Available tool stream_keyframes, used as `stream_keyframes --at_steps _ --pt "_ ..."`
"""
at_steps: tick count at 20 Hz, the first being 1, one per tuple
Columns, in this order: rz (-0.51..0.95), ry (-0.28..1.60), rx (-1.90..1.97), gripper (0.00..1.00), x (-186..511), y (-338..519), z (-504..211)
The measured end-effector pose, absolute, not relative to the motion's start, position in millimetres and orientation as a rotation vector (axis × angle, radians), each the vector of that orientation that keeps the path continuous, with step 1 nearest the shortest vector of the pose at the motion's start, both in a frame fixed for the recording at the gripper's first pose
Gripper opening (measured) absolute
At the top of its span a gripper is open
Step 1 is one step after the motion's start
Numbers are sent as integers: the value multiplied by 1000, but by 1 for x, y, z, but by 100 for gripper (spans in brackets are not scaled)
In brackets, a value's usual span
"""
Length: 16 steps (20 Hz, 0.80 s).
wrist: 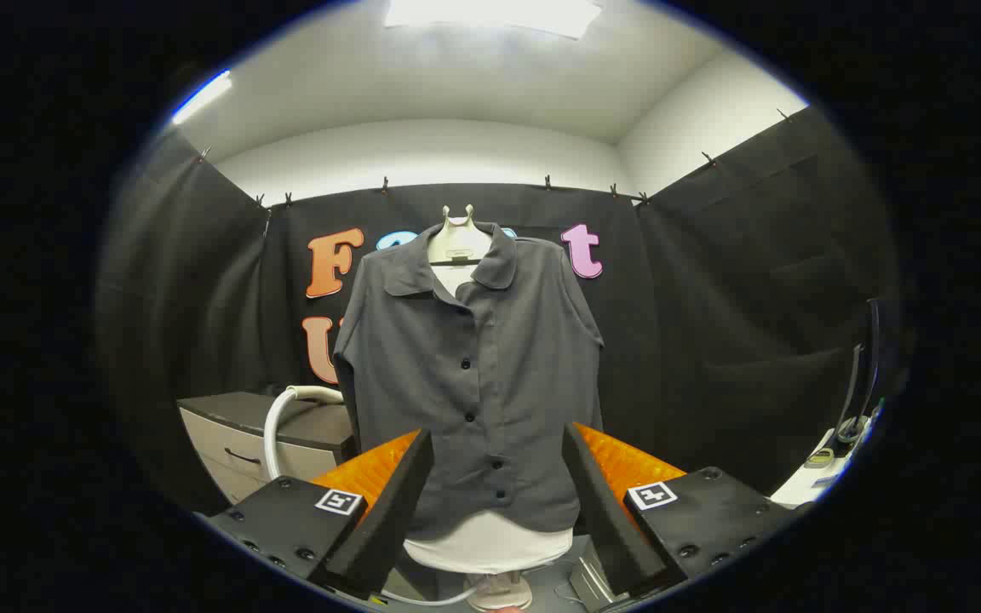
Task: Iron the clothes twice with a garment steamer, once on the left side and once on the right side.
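Observation:
A dark grey button-up shirt [478, 375] hangs on a white mannequin torso [458, 243] straight ahead, beyond the fingers. Its collar is spread and the white form shows below the hem. My gripper [497, 472] is open, its two fingers set wide apart with nothing between them; the shirt's lower front shows through the gap. A white steamer hose [279, 421] curves up beside the shirt's left sleeve, over a low cabinet. The steamer head itself is hidden from me.
A low cabinet [239, 438] with a dark top and a drawer handle stands left of the mannequin. A white table edge [823, 472] with small items and a dark stand lies on the far right. The mannequin's base [499, 592] sits low between the fingers.

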<state>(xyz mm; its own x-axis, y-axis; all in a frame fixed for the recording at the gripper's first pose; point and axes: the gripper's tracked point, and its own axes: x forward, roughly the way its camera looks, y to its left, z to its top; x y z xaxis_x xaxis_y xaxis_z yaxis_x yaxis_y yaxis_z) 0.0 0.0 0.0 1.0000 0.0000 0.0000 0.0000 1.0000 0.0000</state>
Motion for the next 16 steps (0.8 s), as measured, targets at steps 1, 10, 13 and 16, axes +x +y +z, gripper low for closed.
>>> stream_keyframes --at_steps 1,10,13,16 --pt "2 0 1 97 -1 1 0" --pt "19 -7 -11 97 -3 10 5" --pt "17 -6 -6 97 -2 9 5" --pt "12 -5 0 97 0 6 3"
